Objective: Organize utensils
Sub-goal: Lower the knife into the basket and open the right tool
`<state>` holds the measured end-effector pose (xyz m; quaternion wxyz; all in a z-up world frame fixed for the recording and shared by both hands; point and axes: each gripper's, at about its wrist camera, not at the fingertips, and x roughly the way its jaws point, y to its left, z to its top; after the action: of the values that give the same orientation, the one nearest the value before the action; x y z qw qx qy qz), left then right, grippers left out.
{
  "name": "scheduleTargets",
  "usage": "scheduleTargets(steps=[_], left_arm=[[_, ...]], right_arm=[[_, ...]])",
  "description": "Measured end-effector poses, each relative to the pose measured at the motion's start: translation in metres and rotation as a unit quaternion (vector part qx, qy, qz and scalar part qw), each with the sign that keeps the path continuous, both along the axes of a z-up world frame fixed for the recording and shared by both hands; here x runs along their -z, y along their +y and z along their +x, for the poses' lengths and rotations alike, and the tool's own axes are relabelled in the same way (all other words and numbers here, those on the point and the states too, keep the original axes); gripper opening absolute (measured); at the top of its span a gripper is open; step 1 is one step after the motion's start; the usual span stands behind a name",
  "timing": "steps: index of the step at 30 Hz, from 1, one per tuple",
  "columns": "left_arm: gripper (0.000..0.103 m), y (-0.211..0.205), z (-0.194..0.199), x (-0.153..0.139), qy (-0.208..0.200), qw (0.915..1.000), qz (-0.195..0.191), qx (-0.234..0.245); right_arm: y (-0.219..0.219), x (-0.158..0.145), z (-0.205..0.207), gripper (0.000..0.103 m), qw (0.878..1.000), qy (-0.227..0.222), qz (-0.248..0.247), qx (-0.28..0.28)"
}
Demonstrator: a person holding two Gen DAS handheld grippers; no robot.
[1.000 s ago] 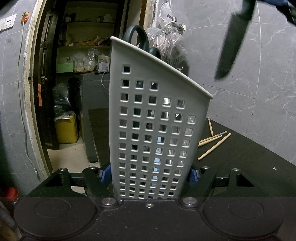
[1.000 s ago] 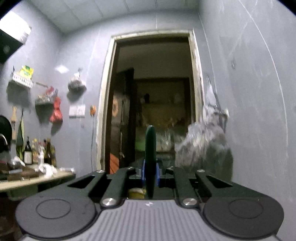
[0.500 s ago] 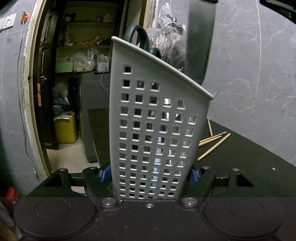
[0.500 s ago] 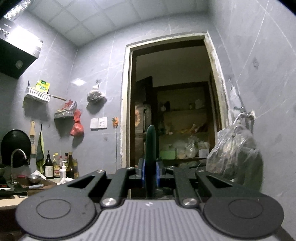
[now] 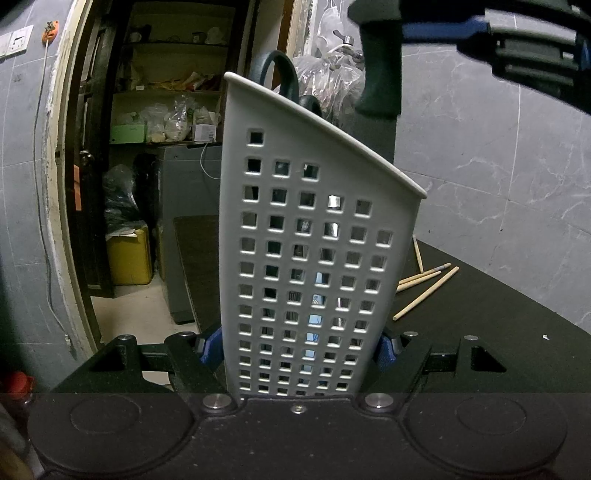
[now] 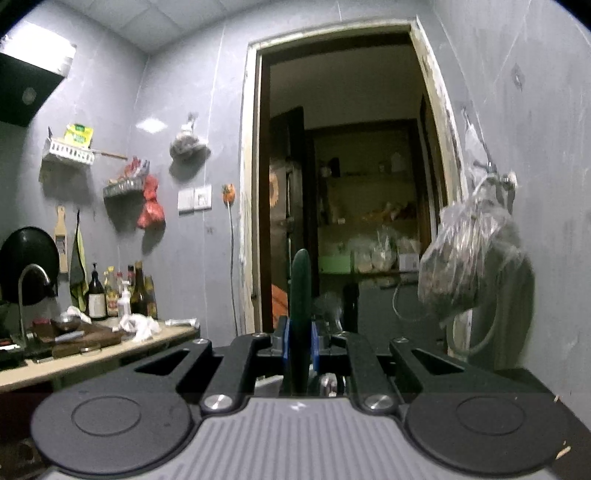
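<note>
My left gripper is shut on the base of a white perforated utensil holder, which stands upright on the dark table. Dark scissor handles stick out above the holder's rim. My right gripper is shut on a dark green utensil that stands upright between the blue pads. In the left wrist view that gripper reaches in from the upper right, and the dark utensil hangs down just above and behind the holder's sloping rim. Several wooden chopsticks lie on the table behind the holder.
A grey tiled wall runs behind the table. An open doorway shows shelves and a yellow container. A plastic bag hangs on the wall at right. A counter with bottles and a tap is at left.
In the left wrist view the dark utensil and the right gripper have moved left and down, from the upper right corner to above the holder's rim. The holder and left gripper stayed still.
</note>
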<state>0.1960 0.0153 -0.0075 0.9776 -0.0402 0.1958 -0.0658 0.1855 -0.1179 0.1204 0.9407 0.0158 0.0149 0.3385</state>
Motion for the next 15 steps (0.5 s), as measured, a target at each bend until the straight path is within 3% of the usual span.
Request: scheduleTargets(steps=[15], left_arm=[[0.077,0.000,0.000,0.000,0.000,1.0000,0.000,0.000]], right_arm=[[-0.001,0.024,0.006,0.014,0.999,0.042,-0.015,0.004]])
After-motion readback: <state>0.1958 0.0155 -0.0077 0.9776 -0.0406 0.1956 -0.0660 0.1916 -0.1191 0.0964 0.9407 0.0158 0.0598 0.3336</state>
